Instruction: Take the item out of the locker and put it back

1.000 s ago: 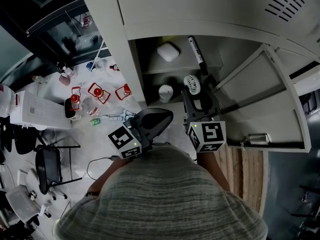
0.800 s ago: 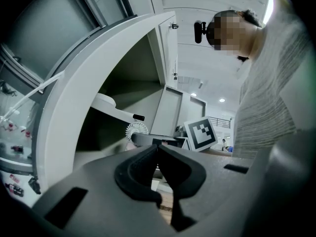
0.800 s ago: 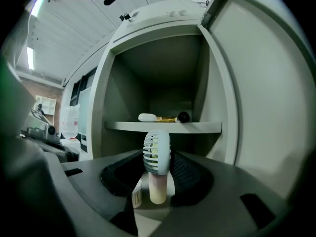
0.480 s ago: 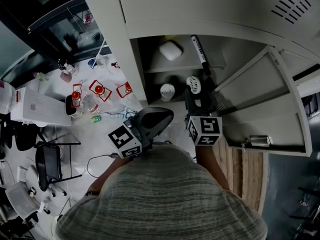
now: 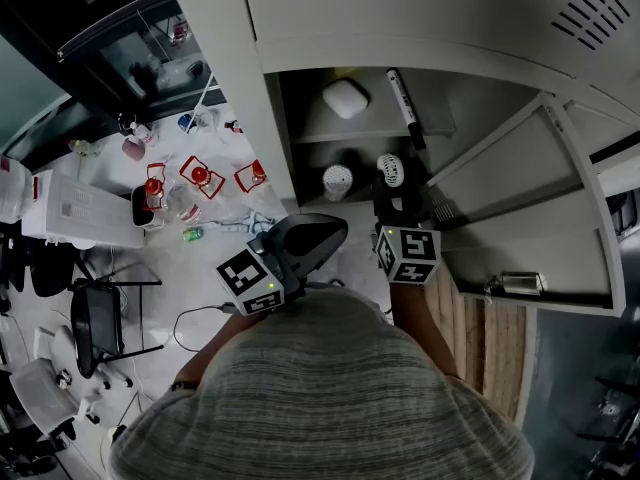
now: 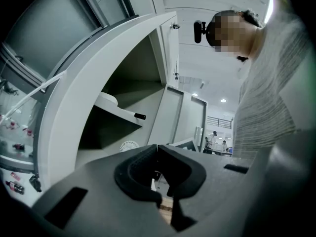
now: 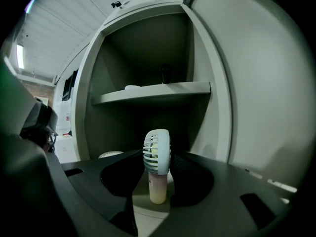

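A small hand fan [image 7: 157,152] with a white grille head and a pale yellow handle stands upright between the jaws of my right gripper [image 7: 158,184], whose pads press on the handle. In the head view this fan [image 5: 391,170] and the right gripper [image 5: 399,194] are at the mouth of the open locker's [image 5: 300,118] lower compartment. A second white fan [image 5: 338,180] lies in that compartment to the left. My left gripper [image 5: 325,231] hangs left of the locker, shut and empty; its jaw tips [image 6: 158,149] meet.
On the locker shelf [image 5: 340,133] lie a white rounded object [image 5: 346,98] and a black marker [image 5: 403,103]. The locker door [image 5: 520,198] stands open to the right. A table with red items [image 5: 200,178] and a chair [image 5: 100,328] are on the left.
The right gripper's marker cube has shifted a little toward the locker, with the fan still between its jaws. The left gripper has stayed put.
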{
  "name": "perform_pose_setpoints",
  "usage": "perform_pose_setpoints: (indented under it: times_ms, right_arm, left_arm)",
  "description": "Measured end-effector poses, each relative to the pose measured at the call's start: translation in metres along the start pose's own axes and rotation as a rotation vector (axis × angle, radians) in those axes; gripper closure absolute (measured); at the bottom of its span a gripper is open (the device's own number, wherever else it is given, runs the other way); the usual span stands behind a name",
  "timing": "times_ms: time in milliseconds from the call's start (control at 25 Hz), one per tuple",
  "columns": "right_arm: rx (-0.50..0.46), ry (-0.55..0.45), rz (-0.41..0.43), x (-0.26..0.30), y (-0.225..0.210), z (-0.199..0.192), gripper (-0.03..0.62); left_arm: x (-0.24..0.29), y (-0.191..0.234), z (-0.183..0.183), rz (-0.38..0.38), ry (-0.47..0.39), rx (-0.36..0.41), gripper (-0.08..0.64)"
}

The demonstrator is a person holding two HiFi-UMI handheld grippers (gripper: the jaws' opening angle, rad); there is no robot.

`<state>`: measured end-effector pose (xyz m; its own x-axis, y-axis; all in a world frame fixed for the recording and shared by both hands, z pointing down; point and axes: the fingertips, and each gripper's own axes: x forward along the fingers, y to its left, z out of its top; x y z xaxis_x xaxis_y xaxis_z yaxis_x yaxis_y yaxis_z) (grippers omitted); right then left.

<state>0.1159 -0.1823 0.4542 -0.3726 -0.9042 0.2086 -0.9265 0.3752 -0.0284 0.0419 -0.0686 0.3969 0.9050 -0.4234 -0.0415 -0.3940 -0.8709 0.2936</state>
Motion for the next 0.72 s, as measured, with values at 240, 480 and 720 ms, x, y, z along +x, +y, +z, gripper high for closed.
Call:
perform_pose_setpoints:
  times_ms: [240,480,720]
  right_arm:
    - [-0.028,-0.001,0.005,0.0017,0.0024,-0.0002,0.422]
    - [-0.027,0.009,0.013,0.0015,0.0023,-0.0014,0.422]
    - [-0.023,0.023,0.040,0.0015,0.0065,-0.0027,0.418]
  left_arm:
    - [0.0009,-0.0008,-0.0004,-0.003,-0.001,0.000,0.552]
    - [0.0007,-0.0013,0.0006,-0.004,-0.004,0.001,0.552]
    - [0.0005,-0.0019,0.0012,-0.006,-0.004,0.003,0.552]
